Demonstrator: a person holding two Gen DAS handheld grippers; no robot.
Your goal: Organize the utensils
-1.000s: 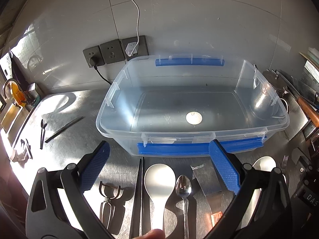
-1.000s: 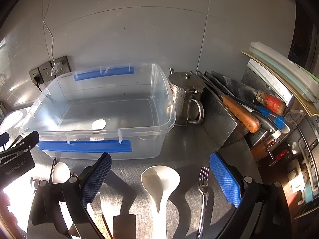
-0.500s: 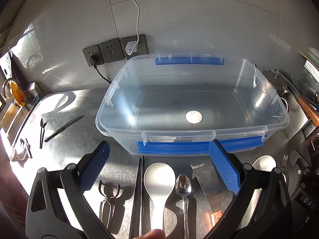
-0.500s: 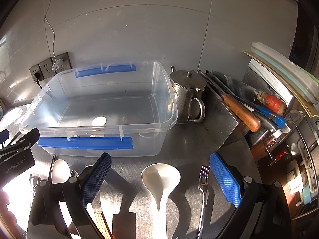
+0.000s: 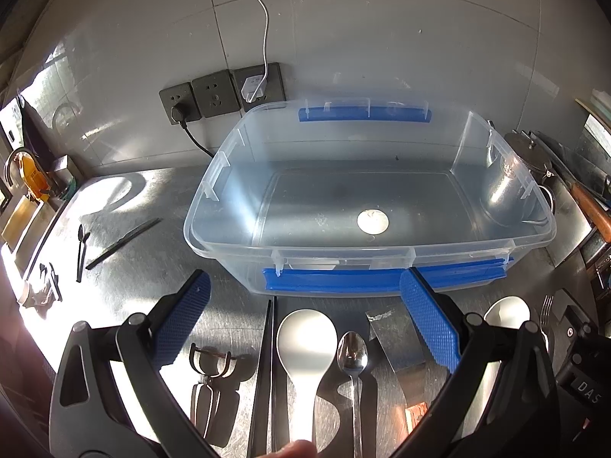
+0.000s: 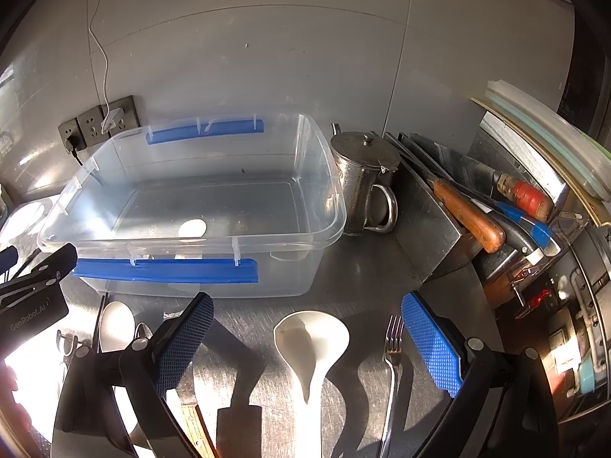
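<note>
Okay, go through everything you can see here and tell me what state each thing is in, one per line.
Plastic bin: lid off, no utensils inside.
Left gripper: open, holding nothing.
Right gripper: open, holding nothing.
White rice paddle: flat on counter.
Metal spoon: flat on counter.
White ladle: flat on counter.
Fork: flat on counter.
Metal pitcher: upright, lid on.

We see a clear glossy plastic bin on a brushed metal counter, a matt white spoon, and a wood-handled knife.
</note>
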